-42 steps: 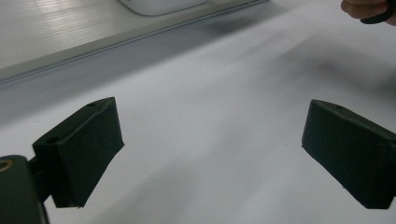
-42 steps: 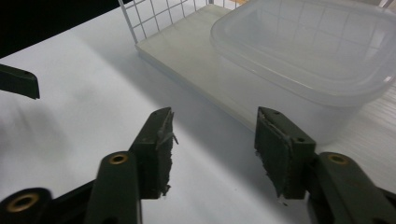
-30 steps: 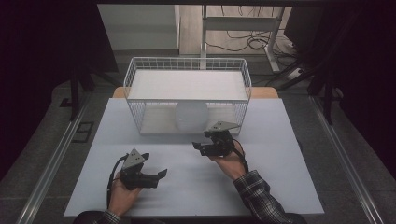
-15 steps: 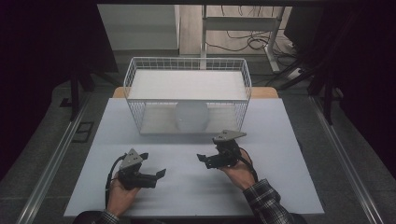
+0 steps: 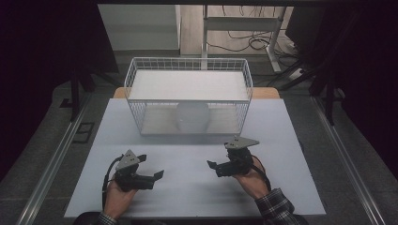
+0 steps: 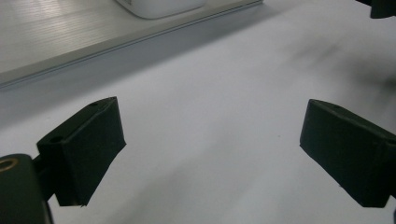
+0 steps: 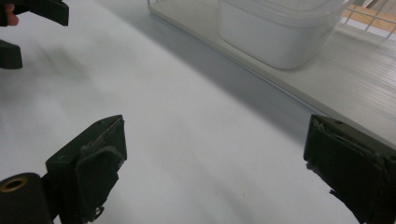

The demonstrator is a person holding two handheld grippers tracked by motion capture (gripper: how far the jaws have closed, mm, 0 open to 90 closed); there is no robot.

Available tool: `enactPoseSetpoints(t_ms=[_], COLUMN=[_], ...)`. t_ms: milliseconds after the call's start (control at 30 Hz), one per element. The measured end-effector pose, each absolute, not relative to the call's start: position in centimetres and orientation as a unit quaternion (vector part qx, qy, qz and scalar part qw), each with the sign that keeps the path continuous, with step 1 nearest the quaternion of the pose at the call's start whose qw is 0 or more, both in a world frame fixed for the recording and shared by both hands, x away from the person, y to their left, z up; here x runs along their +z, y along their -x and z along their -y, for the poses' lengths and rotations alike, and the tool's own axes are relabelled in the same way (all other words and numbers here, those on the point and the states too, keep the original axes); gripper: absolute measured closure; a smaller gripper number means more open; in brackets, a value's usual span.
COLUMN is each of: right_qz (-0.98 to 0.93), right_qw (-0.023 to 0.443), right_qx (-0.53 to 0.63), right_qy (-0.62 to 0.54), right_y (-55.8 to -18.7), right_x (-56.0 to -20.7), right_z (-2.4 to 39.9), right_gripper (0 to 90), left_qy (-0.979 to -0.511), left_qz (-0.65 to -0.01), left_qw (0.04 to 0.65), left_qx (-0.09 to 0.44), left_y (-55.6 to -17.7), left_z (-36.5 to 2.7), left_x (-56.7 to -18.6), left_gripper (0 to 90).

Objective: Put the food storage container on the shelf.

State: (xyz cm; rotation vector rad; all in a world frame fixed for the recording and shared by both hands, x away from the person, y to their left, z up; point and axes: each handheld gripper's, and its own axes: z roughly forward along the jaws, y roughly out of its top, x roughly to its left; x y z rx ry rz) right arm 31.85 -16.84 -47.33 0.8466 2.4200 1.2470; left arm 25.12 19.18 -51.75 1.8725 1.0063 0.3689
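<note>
A white wire basket stands at the back of the pale tabletop. Inside it, against the front wall, sits a white round container, also seen as a white tub and a white curve. My left gripper rests low at the front left, pointing right, open with nothing between its fingers. At the front right my right gripper points left toward it, open and holding nothing, its fingers spread wide over bare table.
The basket's white floor lies just beyond my right gripper's far jaw. Dark floor, metal rails and desk legs with cables surround the table. The left gripper's tips show far off in the right gripper view.
My right gripper has drawn back from the basket's front toward the person and slightly right. The left gripper has stayed put.
</note>
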Motion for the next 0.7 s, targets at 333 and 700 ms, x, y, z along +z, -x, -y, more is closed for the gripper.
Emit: enactPoseSetpoints(t_ms=[333,700], right_qz=[-0.832,-0.823], right_qw=[0.171,0.194], right_qx=[0.431,0.425], right_qy=[-0.305,-0.323], right_y=[-30.3,-28.8], right_x=[-47.3,-47.4], right_z=[19.6,22.2], right_gripper=[5.8,5.8], left_qy=[-0.769,-0.761], left_qz=[-0.411,-0.423], left_qw=[0.46,0.456], left_qx=[0.167,0.184], left_y=[-24.3,-23.1], left_z=[-19.9,-21.4], left_x=[-51.5,-51.3], left_gripper=[6.1,6.1])
